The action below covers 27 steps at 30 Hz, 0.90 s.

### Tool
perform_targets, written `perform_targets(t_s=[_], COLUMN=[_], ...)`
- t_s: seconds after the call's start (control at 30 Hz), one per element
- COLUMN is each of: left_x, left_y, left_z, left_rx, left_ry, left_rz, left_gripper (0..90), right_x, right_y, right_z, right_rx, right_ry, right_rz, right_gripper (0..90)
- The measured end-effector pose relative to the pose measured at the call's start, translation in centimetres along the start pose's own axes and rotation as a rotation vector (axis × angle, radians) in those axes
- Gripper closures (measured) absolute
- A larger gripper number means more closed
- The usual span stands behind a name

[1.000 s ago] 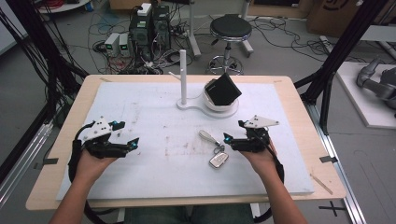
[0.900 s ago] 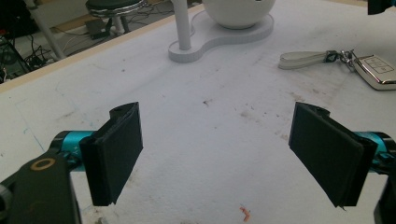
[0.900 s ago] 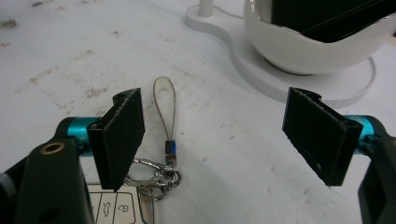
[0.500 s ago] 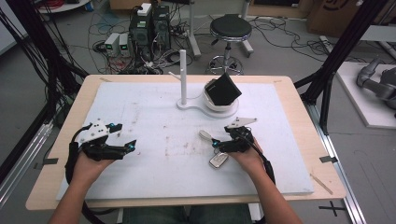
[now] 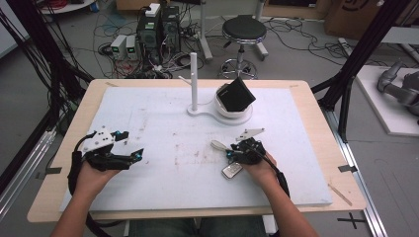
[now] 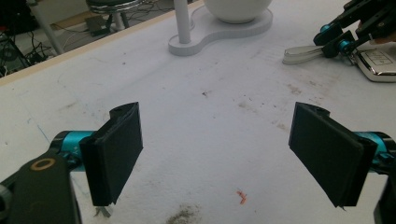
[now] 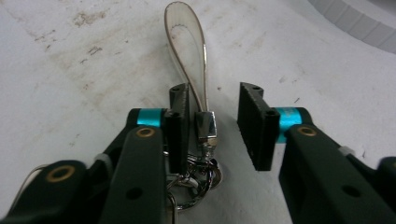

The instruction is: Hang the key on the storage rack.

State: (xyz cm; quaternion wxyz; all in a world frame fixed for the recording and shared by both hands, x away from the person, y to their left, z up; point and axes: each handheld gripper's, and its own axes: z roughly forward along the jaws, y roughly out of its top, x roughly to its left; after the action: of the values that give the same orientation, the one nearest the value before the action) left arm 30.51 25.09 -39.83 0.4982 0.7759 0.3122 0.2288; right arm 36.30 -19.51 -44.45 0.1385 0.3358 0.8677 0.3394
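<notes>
- The tabletop point(image 5: 163, 123) is covered by a white mat, stained in places, on which everything in hand is laid.
- A white stand point(image 5: 217, 109) with an upright post and a round base carrying a black box point(image 5: 236, 94) is seen beyond the right hand-held gripper point(image 5: 232, 153), well apart from it.
- The left hand-held gripper point(image 5: 132, 148) is held with its jaws wide apart and nothing between them; the work lies far off to its right.
- The right hand-held gripper point(image 7: 212, 126) has just been closing its jaws, yet a gap remains: the metal clasp point(image 7: 205, 126) of the key strap point(image 7: 187, 51) lies against one pad, while the other pad stands clear, so nothing is judged to be gripped.
- The car key point(image 5: 231, 171) is lying on the mat just under and behind the right hand-held gripper, with the strap loop reaching forward past the jaw tips.
- Since the clasp sits off-centre, it may be pushed sideways instead of pinched when the jaws close.
- The thin strap and key rings point(image 7: 194, 184) could slip out on lifting, as the key's weight would hang from a small hold.
- A snag of the rings against the jaw body is also possible.
</notes>
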Motion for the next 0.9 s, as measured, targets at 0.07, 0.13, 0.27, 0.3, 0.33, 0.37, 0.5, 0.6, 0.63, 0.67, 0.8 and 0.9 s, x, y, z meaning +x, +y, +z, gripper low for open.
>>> perform_targets(t_s=[0.07, 0.13, 0.27, 0.3, 0.33, 0.37, 0.5, 0.6, 0.63, 0.67, 0.8, 0.9], left_x=[0.0, 0.0, 0.1, 0.1, 0.1, 0.2, 0.5, 0.6, 0.6, 0.6, 0.5, 0.5], left_y=[0.0, 0.0, 0.0, 0.0, 0.0, 0.1, 0.1, 0.1, 0.1, 0.1, 0.1, 0.1], left_z=[0.0, 0.1, 0.0, 0.0, -0.1, -0.1, -0.4, -0.6, -0.6, -0.6, -0.5, -0.5], left_rx=[0.003, 0.005, -0.001, -0.002, -0.003, -0.006, -0.010, -0.020, -0.020, -0.020, -0.016, -0.014], left_ry=[-0.003, -0.002, -0.001, 0.000, 0.003, 0.004, 0.014, 0.019, 0.019, 0.019, 0.018, 0.017], left_rz=[0.002, 0.002, -0.002, -0.001, -0.002, -0.006, -0.009, -0.016, -0.016, -0.016, -0.011, -0.009], left_gripper=[17.5, 17.5, 17.5, 17.5, 17.5, 17.5, 17.5, 17.5, 17.5, 17.5, 17.5, 17.5], right_x=[0.1, 0.2, 0.2, 0.1, 0.1, 0.0, -0.4, -0.6, -0.7, -0.8, -0.9, -0.9], right_y=[0.0, 0.0, 0.1, 0.1, 0.2, 0.4, 1.6, 2.5, 2.9, 3.2, 4.7, 5.8], right_z=[0.0, -0.1, -0.2, -0.5, -0.7, -1.1, -2.9, -3.9, -4.2, -4.4, -5.0, -5.4], right_rx=[0.000, 0.003, 0.008, -0.001, -0.016, -0.043, -0.148, -0.215, -0.231, -0.246, -0.300, -0.329], right_ry=[0.010, 0.003, 0.002, -0.005, -0.006, -0.007, -0.019, -0.030, -0.038, -0.041, -0.055, -0.063], right_rz=[-0.010, -0.027, -0.032, -0.027, -0.023, -0.015, 0.008, 0.018, 0.014, 0.013, 0.014, 0.010], right_gripper=[79.3, 82.4, 83.0, 83.0, 83.0, 83.0, 83.0, 83.1, 83.1, 83.0, 83.0, 83.0])
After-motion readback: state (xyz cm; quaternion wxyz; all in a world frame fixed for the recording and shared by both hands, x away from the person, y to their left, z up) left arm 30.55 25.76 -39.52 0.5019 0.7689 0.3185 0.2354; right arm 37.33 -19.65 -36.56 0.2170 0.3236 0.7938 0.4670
